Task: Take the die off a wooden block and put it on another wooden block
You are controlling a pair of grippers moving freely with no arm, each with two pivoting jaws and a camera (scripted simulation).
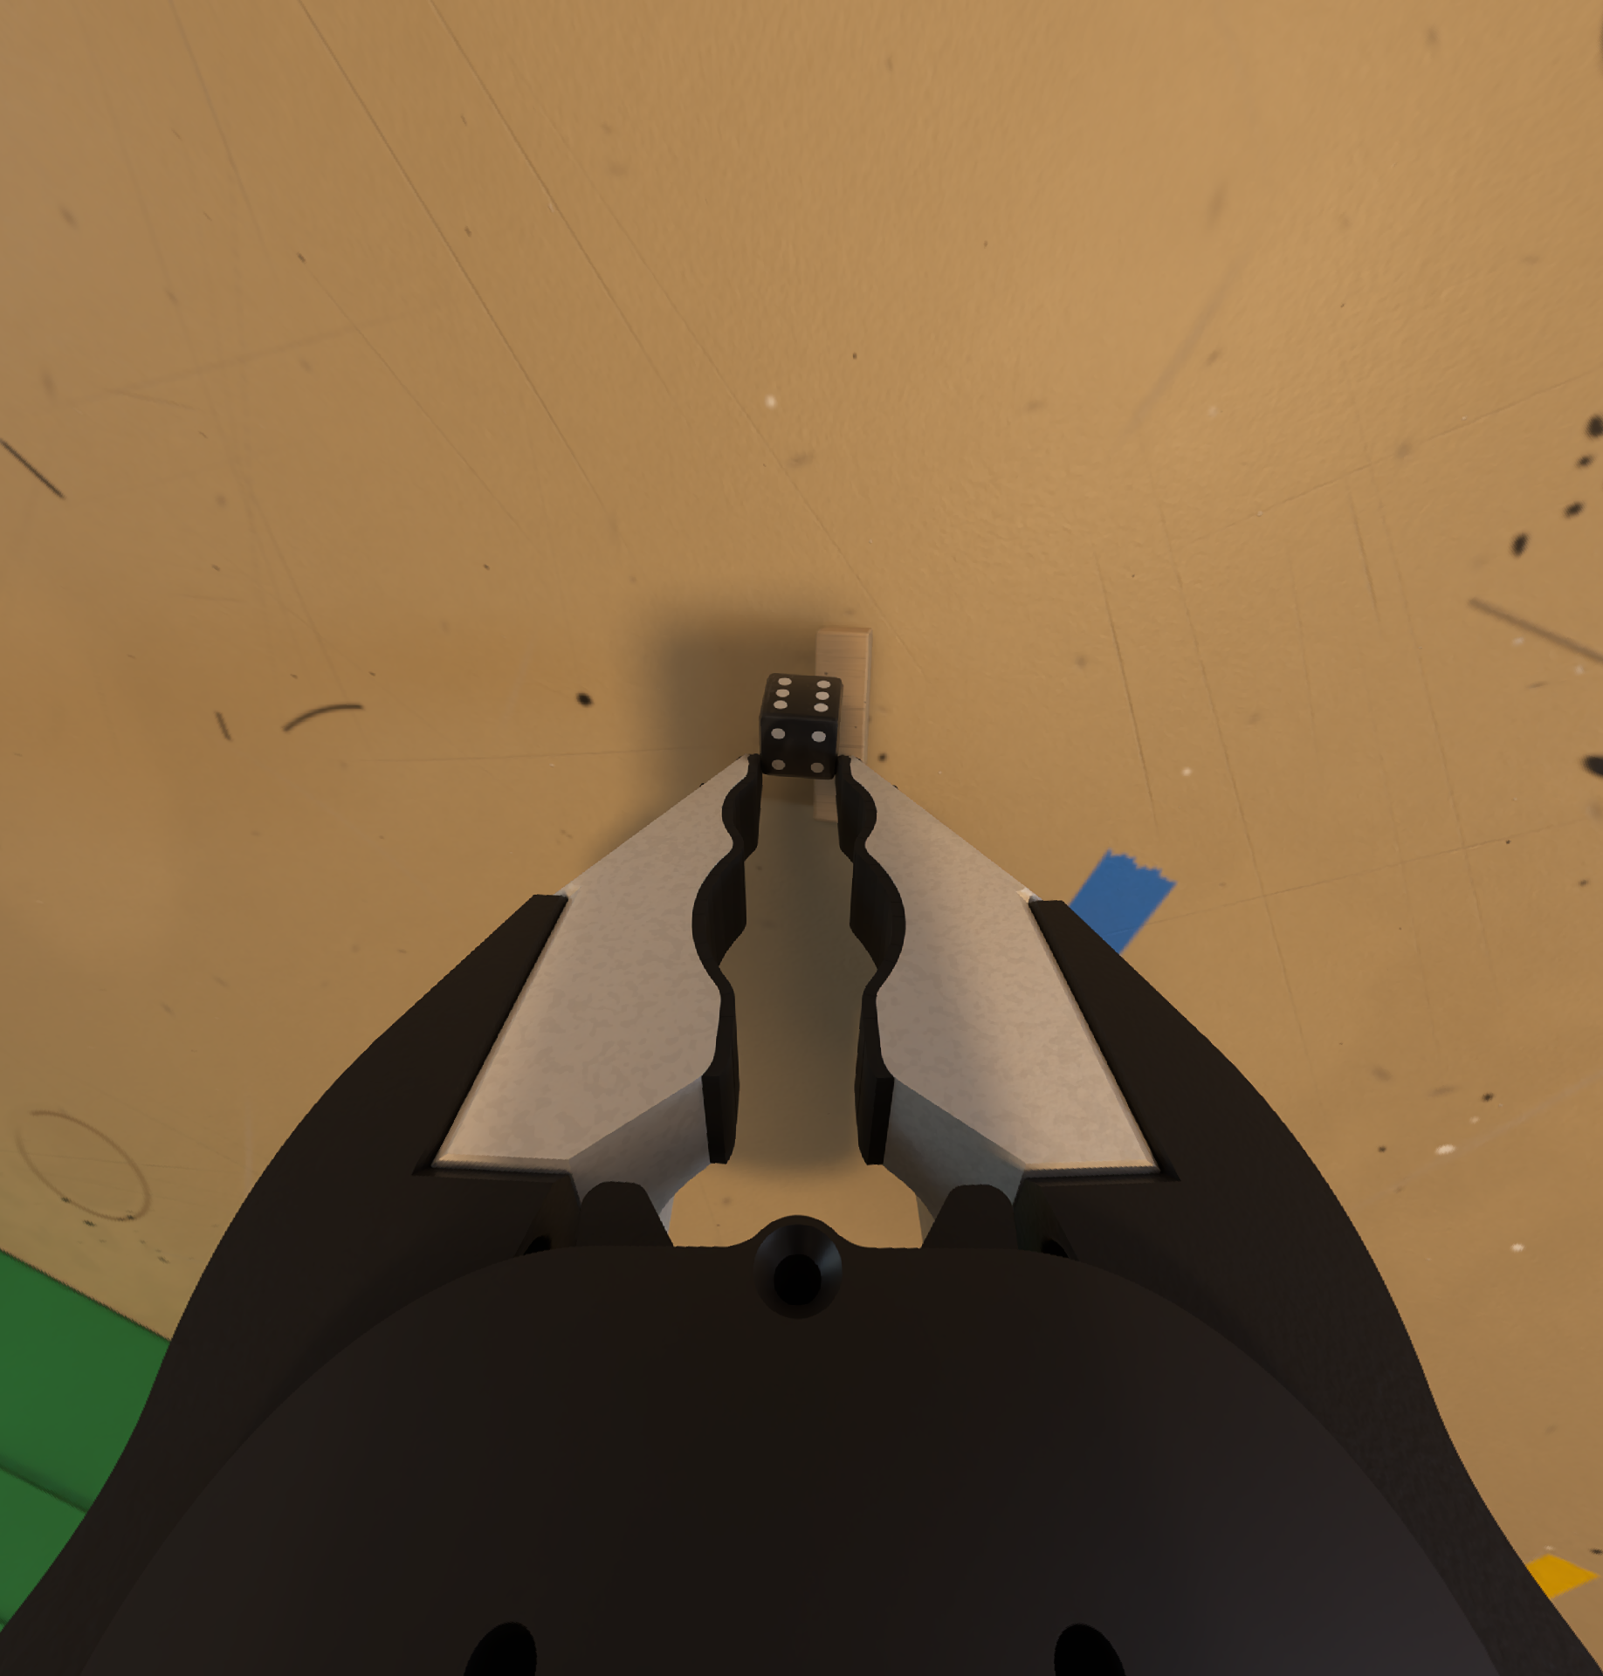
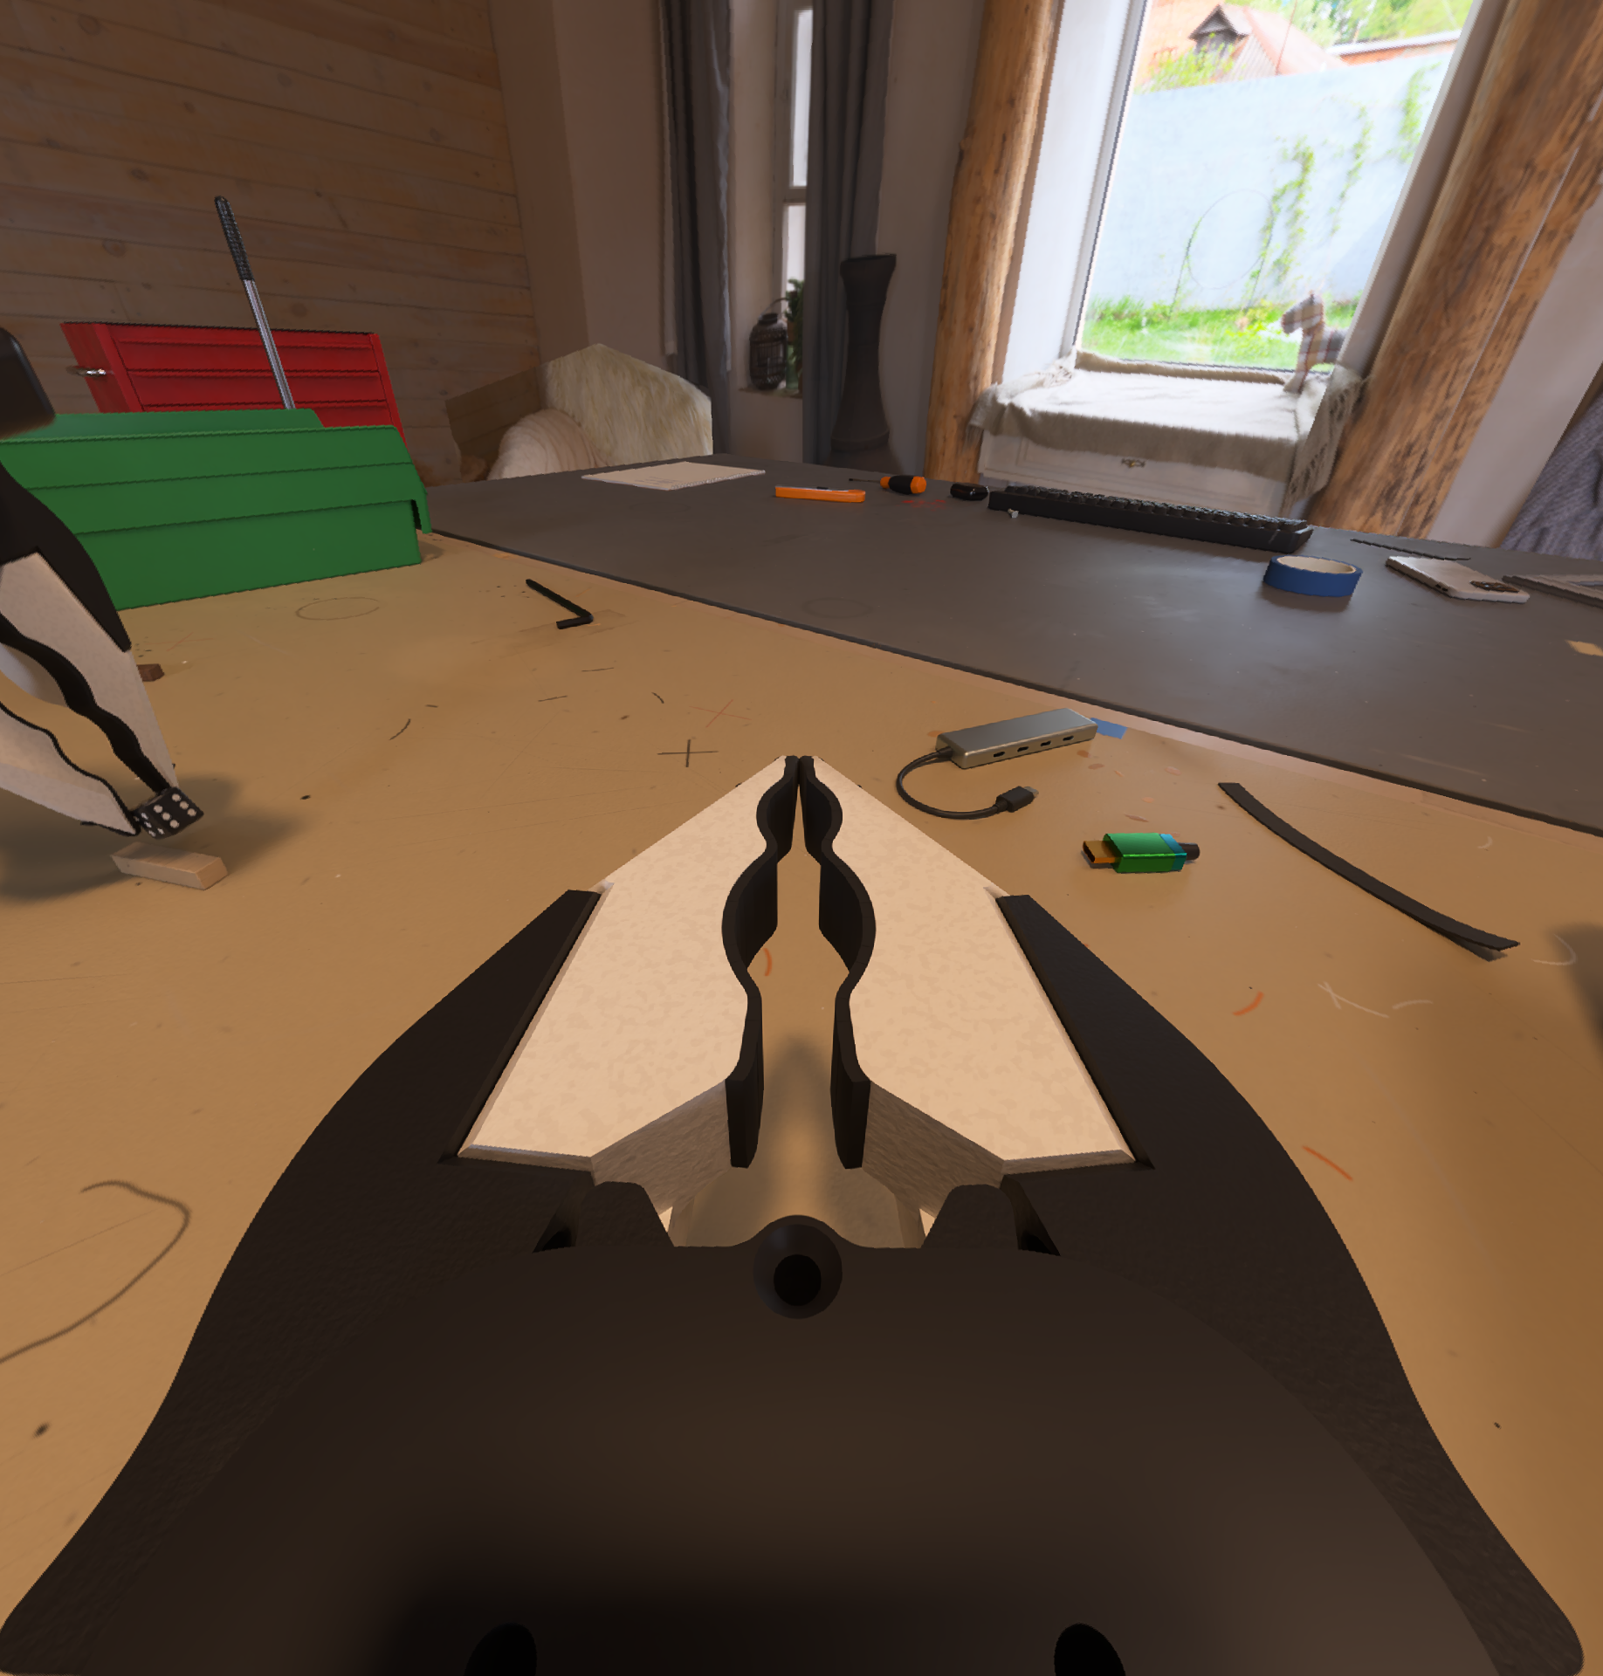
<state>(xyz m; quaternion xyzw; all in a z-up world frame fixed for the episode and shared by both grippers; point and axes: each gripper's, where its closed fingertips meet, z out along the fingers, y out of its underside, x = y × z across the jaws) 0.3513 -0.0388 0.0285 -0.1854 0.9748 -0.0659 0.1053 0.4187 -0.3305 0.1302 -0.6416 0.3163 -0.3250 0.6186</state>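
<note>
My left gripper [image 1: 799,767] is shut on a black die with white pips [image 1: 800,723] and points down at the tan table. A pale flat wooden block [image 1: 844,698] lies on the table below the die, partly hidden behind it. In the right wrist view the left gripper [image 2: 149,812] holds the die [image 2: 170,810] a little above that block [image 2: 170,866], at the far left. My right gripper [image 2: 799,764] is shut and empty, over the middle of the table. No other wooden block shows clearly.
A green bin [image 2: 217,503] and a red bin [image 2: 235,367] stand at the back left. An allen key [image 2: 559,605], a grey USB hub with cable [image 2: 1016,736], a green USB stick [image 2: 1141,852] and a black strip [image 2: 1360,875] lie on the table. A dark mat [image 2: 1052,589] carries tools, blue tape and a keyboard.
</note>
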